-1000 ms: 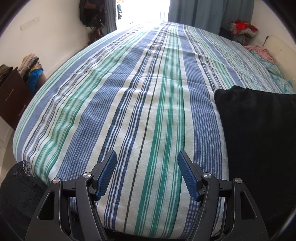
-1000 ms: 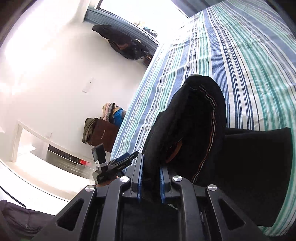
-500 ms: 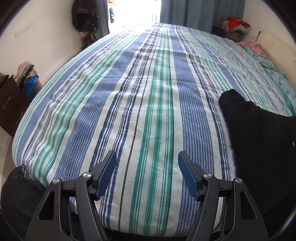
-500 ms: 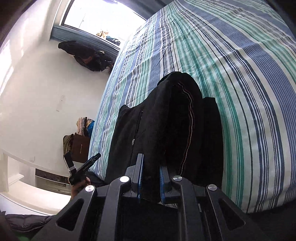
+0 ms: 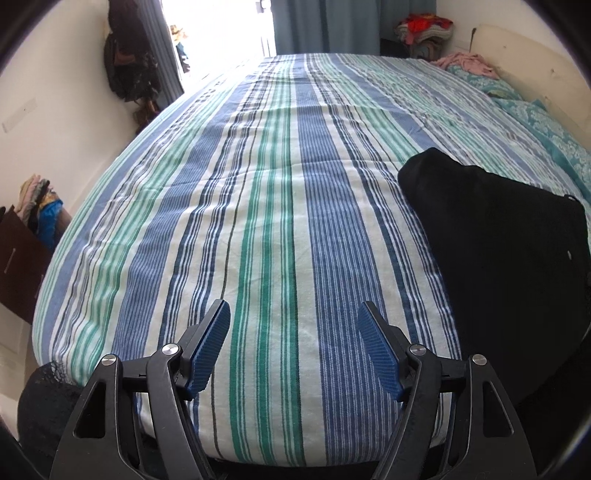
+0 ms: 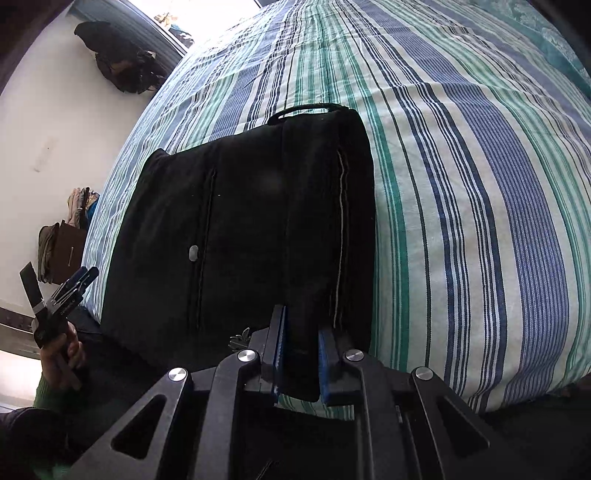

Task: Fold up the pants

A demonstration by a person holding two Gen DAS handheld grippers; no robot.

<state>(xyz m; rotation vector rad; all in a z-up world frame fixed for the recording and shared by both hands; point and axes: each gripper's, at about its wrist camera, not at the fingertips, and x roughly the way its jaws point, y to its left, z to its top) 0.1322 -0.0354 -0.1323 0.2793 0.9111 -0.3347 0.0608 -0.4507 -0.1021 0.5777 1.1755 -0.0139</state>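
The black pants (image 6: 240,229) lie folded on the striped bed (image 6: 461,184) near its front edge. In the left wrist view they (image 5: 498,251) are at the right. My right gripper (image 6: 301,339) is shut on the near edge of the pants' folded layer, low over the bed edge. My left gripper (image 5: 293,343) is open and empty, over bare sheet (image 5: 266,221) to the left of the pants. It also shows in the right wrist view (image 6: 62,295) at the far left, held in a hand.
A white wall (image 5: 66,122) runs along the bed's left side, with hanging dark bags (image 5: 125,70) and a brown cabinet (image 5: 18,266) with clothes. Pillows (image 5: 543,122) and a headboard (image 5: 524,59) are at the right. Curtains (image 5: 332,26) hang beyond the far end.
My right gripper has lowered the lifted fold of the pants down flat onto the bed, staying shut on it. The left gripper has stayed open, with its view shifting slightly.
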